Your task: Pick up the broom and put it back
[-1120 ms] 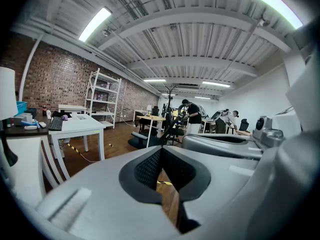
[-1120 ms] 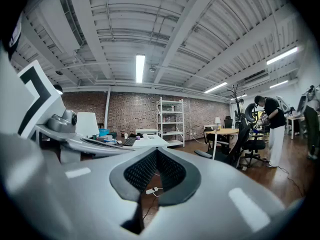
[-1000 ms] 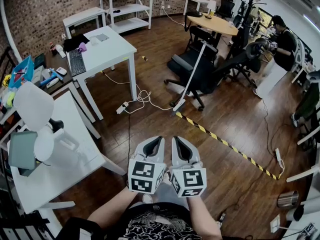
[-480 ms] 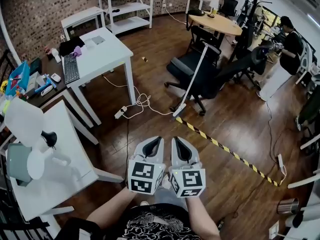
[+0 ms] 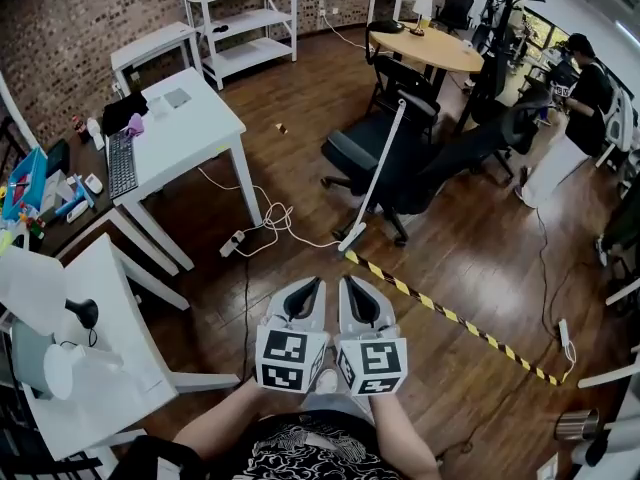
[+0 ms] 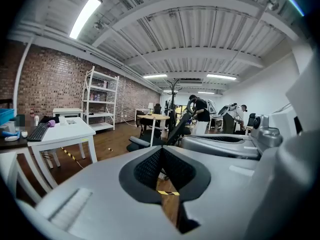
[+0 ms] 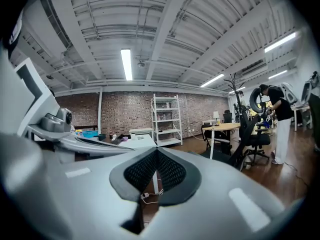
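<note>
**Floor** [image 5: 470, 238]: dark wood boards, filling most of the head view.

**Brick wall** [image 5: 90, 8]: runs along the far side of the room, with a white shelf unit [image 5: 235, 8] standing against it.

**Ceiling** [image 7: 165, 34]: ribbed, with strip lights [image 6: 85, 16]. It shows in the two gripper views only.

**White desk** [image 5: 190, 118]: to the left, carrying a keyboard [image 5: 120, 163].

**Round wooden table** [image 5: 430, 48]: far right of centre. A person [image 5: 590, 78] stands beyond it.

**Black office chair** [image 5: 385, 158]: mid-room.

**Broom** [image 5: 378, 173]: white, untouched. Its handle leans against the black office chair and its head rests on the floor, just beside the near end of the striped tape and well ahead of both grippers.

**Forearms** [image 5: 220, 423]: two, bare, entering from the bottom edge and held close and parallel.

**Left gripper** [image 5: 308, 290]: pointing forward and slightly down. Its jaws are together with nothing between them. Its own view shows the right gripper's body at the right edge.

**Right gripper** [image 5: 352, 290]: just beside the left gripper and nearly level. Its jaws are closed and empty. Its own view shows the left gripper's body at the left edge.

**Striped tape** [image 5: 450, 318]: yellow and black, laid diagonally on the floor. A short piece also shows under the left gripper's pads in the left gripper view.

**Power strip** [image 5: 232, 243]: on the floor with a loose cable. It also shows below the closed pads in the right gripper view.
</note>
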`<state>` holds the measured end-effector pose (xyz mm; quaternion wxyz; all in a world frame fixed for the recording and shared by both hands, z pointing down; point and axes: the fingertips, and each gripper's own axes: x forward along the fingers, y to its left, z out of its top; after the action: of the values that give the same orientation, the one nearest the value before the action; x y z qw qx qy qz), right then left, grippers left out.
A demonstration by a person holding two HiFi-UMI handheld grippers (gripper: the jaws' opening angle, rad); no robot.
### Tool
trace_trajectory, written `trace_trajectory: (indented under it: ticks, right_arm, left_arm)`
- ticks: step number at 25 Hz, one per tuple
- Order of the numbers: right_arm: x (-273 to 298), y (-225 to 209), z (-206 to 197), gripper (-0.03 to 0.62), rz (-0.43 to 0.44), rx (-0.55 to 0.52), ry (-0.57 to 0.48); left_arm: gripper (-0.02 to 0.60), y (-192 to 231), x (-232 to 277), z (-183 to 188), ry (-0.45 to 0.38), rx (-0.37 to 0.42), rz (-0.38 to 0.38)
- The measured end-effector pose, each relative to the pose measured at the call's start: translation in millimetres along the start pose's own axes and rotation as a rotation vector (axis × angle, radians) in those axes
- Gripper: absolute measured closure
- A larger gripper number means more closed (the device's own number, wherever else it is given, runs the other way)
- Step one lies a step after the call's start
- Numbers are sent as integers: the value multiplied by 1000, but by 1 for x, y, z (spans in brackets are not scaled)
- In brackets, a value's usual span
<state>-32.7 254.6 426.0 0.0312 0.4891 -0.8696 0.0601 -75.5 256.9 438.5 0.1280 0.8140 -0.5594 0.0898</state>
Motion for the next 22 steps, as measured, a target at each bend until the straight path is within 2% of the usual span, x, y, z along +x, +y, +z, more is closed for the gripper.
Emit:
trace_trajectory:
  ticks: [13, 22]
  right_arm:
    - [42, -87, 10, 594, -6, 20, -13]
    - [58, -115, 12, 594, -16, 19, -8]
  left_arm:
    - [578, -20, 92, 29, -1, 27, -6]
    - [578, -25, 124, 33, 8, 26, -19]
